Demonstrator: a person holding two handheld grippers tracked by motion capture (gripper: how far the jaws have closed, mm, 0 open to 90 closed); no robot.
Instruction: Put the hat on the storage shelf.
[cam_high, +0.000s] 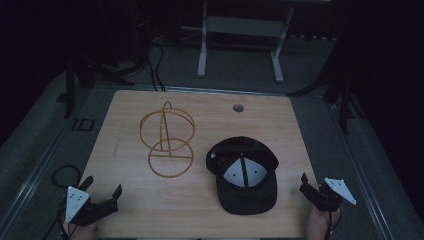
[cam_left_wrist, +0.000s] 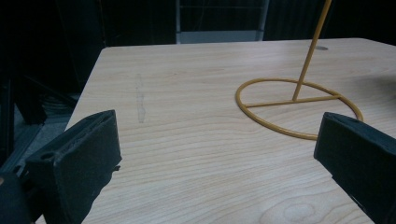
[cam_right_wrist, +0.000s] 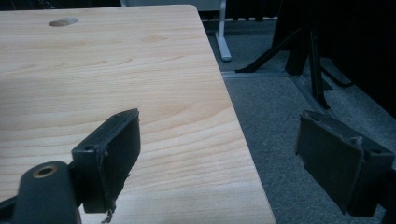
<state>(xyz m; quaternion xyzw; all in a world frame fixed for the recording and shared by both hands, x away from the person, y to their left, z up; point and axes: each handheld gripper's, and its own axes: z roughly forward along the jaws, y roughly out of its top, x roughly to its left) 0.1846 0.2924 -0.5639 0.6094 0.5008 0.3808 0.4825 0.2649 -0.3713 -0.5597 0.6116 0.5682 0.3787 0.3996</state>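
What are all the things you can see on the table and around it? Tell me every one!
Wire stand: one, yellow-gold, left of the table's middle; a flat ring base with an upright rod and a hoop on top.
Cap: one, black with a pale inside, lying upside down to the right of the wire stand, apart from it.
Table: one, light wood, with a small round hole near its far edge.
Metal frame: one, pale grey, on the floor beyond the table.
Cables: a few, black, on the floor at the far left.
Left gripper: one, black, near left corner of the table, jaws apart.
Right gripper: one, black, near right edge, jaws apart.
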